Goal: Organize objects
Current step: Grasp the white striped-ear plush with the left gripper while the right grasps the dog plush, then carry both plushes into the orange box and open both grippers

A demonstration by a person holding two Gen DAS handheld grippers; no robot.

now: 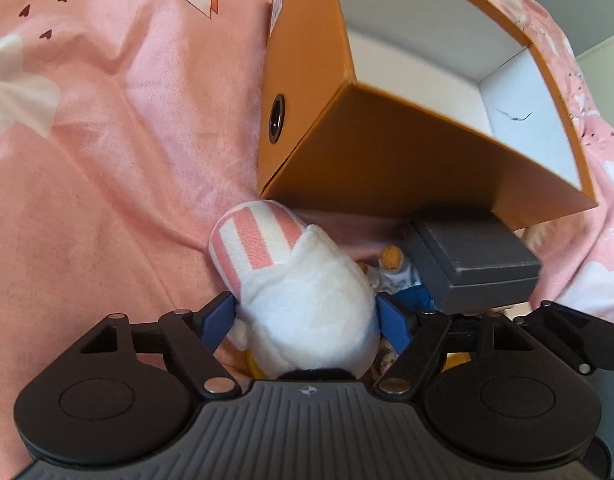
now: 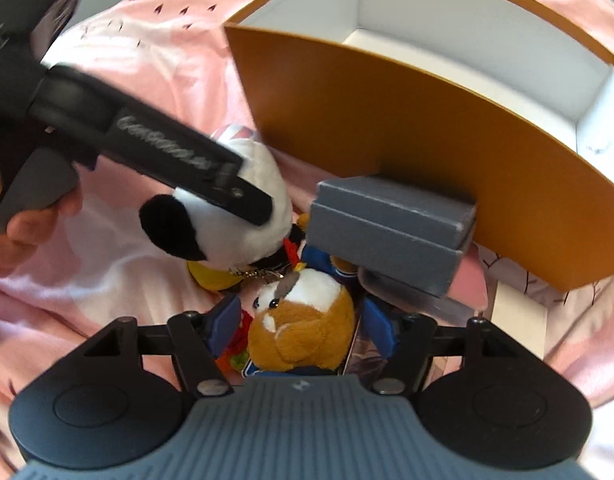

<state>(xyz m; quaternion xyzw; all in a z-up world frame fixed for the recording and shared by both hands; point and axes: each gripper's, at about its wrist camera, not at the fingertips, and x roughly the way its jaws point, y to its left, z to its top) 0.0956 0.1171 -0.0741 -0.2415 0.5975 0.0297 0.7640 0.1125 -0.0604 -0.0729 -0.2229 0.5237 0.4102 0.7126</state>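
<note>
Blue pads of the left gripper (image 1: 305,320) clamped the white plush (image 1: 303,300), while the right gripper (image 2: 303,326) apparently squeezed a brown plush (image 2: 303,328) beside the orange box (image 2: 407,128).

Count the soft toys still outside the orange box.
3 visible: white plush in the left gripper, brown-and-white plush between the right gripper fingers, small bear beside the grey box. More may hide underneath.

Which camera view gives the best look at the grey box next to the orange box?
The right wrist view: the grey box shows its lid, its front side and a corner, leaning against the orange box. In the left wrist view the grey box is smaller, near the edge, partly under the orange box.
</note>
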